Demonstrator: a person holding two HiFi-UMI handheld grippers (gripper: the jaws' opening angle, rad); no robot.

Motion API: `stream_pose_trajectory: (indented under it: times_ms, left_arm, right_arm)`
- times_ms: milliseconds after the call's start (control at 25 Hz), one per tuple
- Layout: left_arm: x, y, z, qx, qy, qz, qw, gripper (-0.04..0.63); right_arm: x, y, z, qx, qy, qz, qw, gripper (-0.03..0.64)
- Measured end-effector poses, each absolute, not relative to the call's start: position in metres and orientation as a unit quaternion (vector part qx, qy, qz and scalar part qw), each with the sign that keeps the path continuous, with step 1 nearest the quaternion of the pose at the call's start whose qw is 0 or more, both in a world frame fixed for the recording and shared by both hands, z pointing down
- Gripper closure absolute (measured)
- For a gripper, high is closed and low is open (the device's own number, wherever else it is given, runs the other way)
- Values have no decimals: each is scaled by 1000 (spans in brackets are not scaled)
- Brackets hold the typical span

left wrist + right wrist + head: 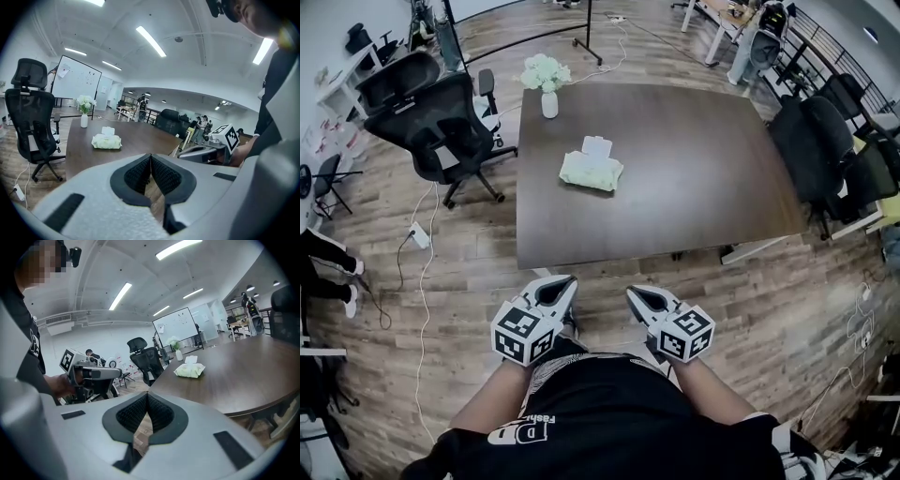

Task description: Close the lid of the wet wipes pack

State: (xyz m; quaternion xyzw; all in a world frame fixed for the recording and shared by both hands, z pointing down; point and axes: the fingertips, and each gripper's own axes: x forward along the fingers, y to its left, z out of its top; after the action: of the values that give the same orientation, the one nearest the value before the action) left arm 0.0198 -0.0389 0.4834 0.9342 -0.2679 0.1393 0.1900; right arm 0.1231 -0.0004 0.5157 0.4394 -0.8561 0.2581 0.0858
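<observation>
While left gripper (555, 289) & right gripper (645, 300) hang w/ jaws pressed together (both empty), pale green wet wipes pack (592, 172) lies well ahead, long axis left-right, white lid (597, 145) open at far side.

Open office with wood-plank floor (469, 300), large dark brown table (694, 187) in the middle, black office chairs (441, 122) at far left, more dark chairs (811, 150) at right, white cable (423, 309) trailing over the near-left floor, whiteboard (75, 84) far off, long strip lights (152, 41) on a white ceiling (112, 47)
</observation>
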Motion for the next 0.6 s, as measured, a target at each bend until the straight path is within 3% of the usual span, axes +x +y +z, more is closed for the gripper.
stream_pose_trajectory:
  times_ms: [600]
  left_arm:
    - [2,-183,484,944,-222,155,190,575]
  right_arm:
    - [103,-137,512,482,-832,260,89,612]
